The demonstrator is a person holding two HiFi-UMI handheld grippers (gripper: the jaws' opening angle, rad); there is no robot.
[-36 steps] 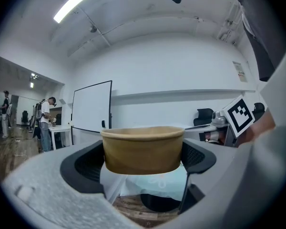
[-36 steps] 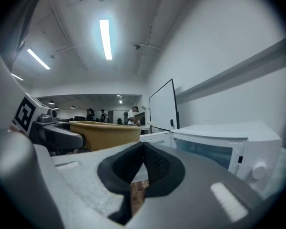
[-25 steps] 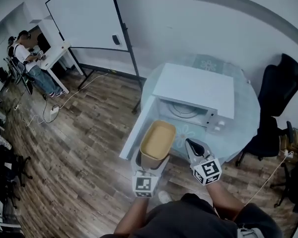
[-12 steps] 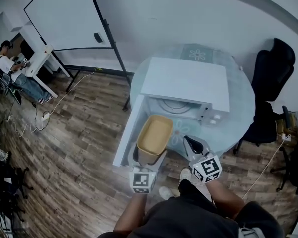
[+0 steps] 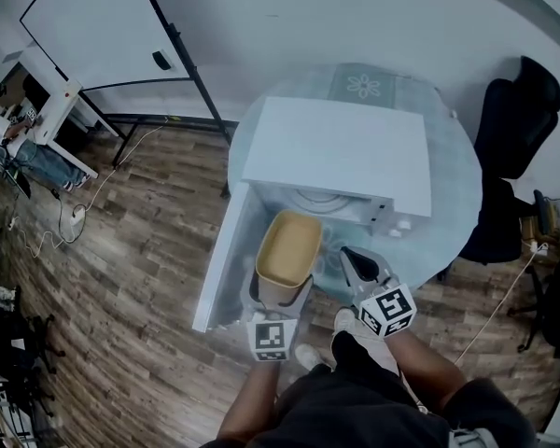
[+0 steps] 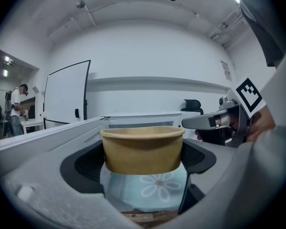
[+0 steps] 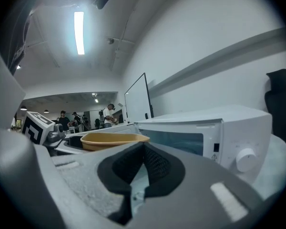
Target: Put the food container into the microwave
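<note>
The food container point(image 5: 289, 248) is hanging clamped in the left hand-held gripper point(image 5: 282, 295), facing the open microwave point(image 5: 341, 152) at twelve o'clock. Holding it level and pushing straight in is looking wisest, clearing the door point(image 5: 219, 259) at nine. The right hand-held gripper point(image 5: 353, 258) is hovering at three, jaws together, empty.

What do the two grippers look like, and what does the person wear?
The left gripper and the right gripper have light grey bodies, with black textured pads inside the jaws. Each carries a white cube with black square markers. The person wears a dark top.
</note>
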